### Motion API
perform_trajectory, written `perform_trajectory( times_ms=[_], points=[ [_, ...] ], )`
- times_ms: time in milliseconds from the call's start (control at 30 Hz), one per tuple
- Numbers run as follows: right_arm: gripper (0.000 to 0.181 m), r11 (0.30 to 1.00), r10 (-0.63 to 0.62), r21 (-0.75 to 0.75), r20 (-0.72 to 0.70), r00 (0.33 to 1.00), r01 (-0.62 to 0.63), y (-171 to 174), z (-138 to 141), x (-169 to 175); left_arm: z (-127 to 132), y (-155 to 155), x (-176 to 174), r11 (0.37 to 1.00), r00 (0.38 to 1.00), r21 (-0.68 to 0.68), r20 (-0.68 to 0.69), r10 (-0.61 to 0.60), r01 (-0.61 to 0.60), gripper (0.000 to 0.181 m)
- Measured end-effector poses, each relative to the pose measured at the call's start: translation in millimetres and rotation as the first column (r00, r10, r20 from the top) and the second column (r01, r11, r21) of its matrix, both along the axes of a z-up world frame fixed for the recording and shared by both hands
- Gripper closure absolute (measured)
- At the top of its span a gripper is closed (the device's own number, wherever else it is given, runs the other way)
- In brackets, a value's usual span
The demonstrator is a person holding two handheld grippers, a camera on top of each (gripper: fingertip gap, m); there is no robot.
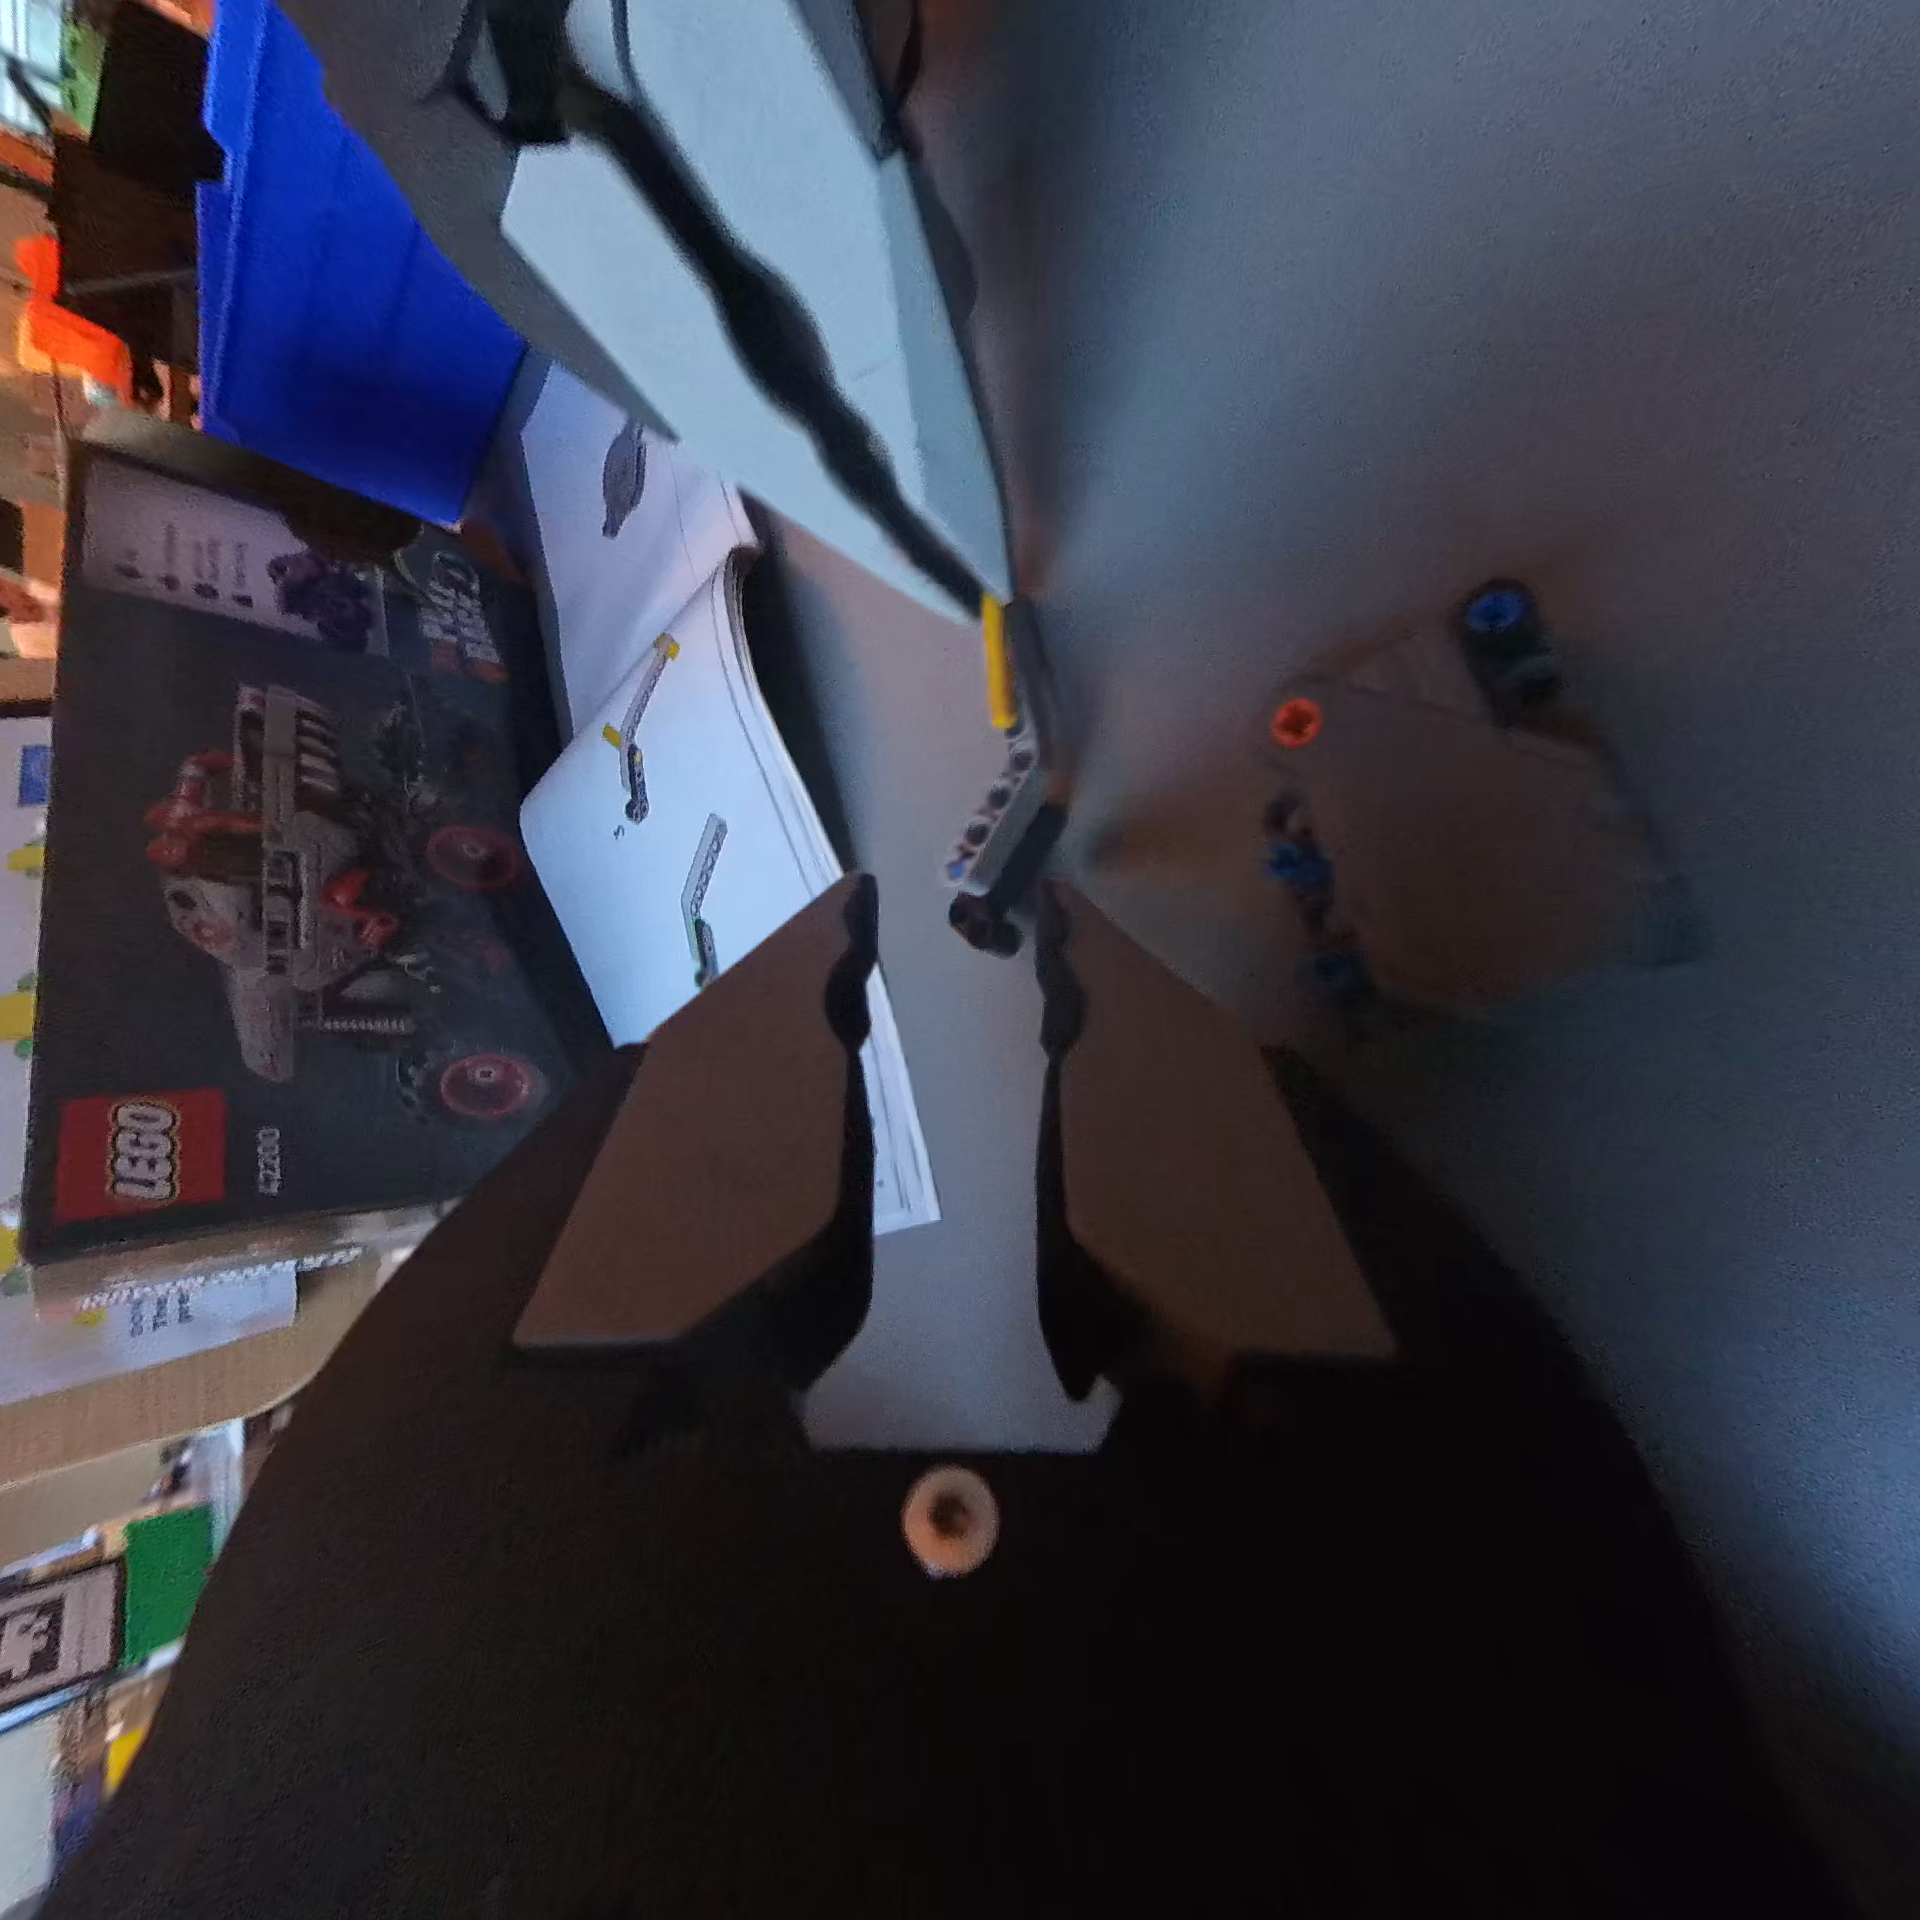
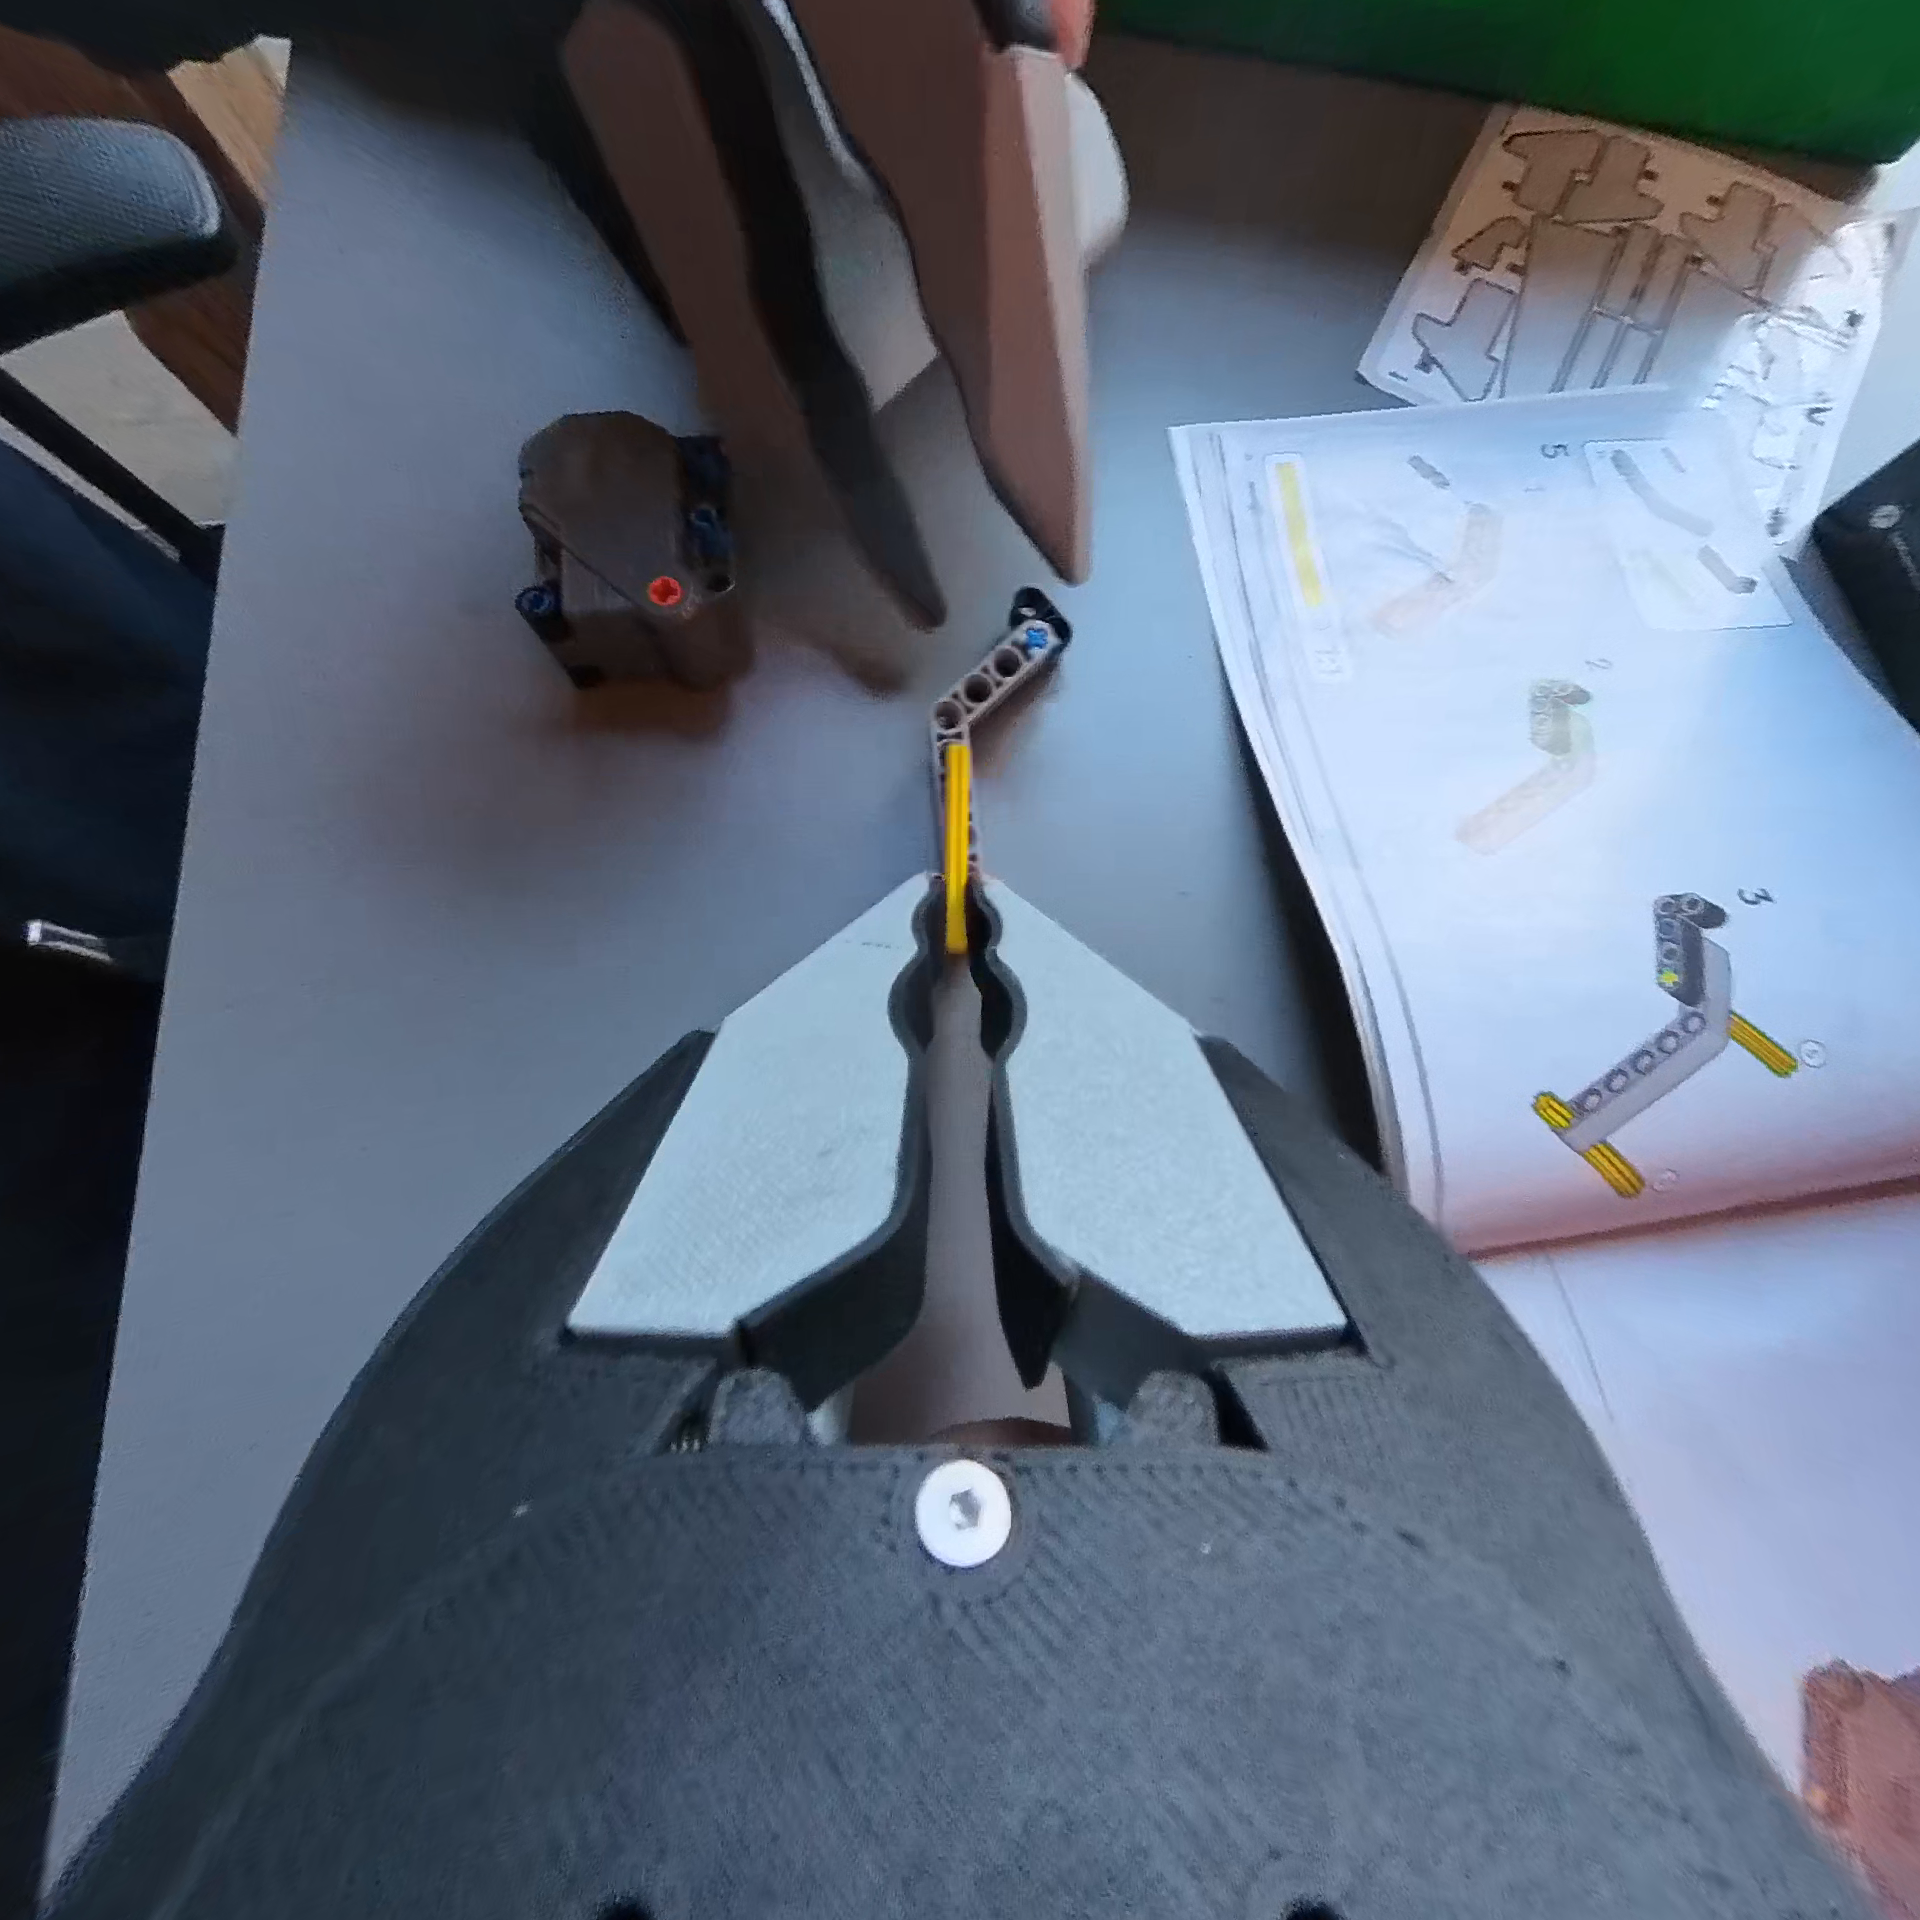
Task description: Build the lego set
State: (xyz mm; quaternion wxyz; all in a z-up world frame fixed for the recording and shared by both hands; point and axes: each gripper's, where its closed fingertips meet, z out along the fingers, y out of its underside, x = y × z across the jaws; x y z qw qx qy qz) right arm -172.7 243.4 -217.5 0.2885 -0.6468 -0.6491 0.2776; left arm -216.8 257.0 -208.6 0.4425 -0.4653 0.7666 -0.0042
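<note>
Here R tool [image 2: 956, 914] pinches yellow axle [image 2: 958, 821]; L tool [image 1: 951, 914] agape nearby.

Bare table [image 2: 436, 883] lies free at left of the right wrist view; the dark block assembly [image 2: 629, 551] at upper left, the left gripper [image 2: 1003, 597] above centre, and the open instruction booklet [image 2: 1558, 831] at right hem the bent beam [image 2: 987, 686].

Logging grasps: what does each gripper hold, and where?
Right gripper pinches the yellow axle at its near end; the bent beam hangs off it. Left gripper holds nothing.
</note>
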Motion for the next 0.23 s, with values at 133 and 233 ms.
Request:
perform_trajectory(
  times_ms=[133, 233],
  points=[
    [0.181, 1.0, 0.024, -0.018, -0.046, 0.999, -0.024, -6, 8, -4, -6, 8, -3, 0.999, 0.999, 0.003, -0.024, 0.041, -0.041, 0.156],
    [0.181, 0.999, -0.047, -0.014, -0.057, 0.997, 0.046, 8, 12, 0, -5, 11, -3, 0.998, 0.998, 0.001, -0.015, 0.06, -0.06, 0.158]
  ],
)
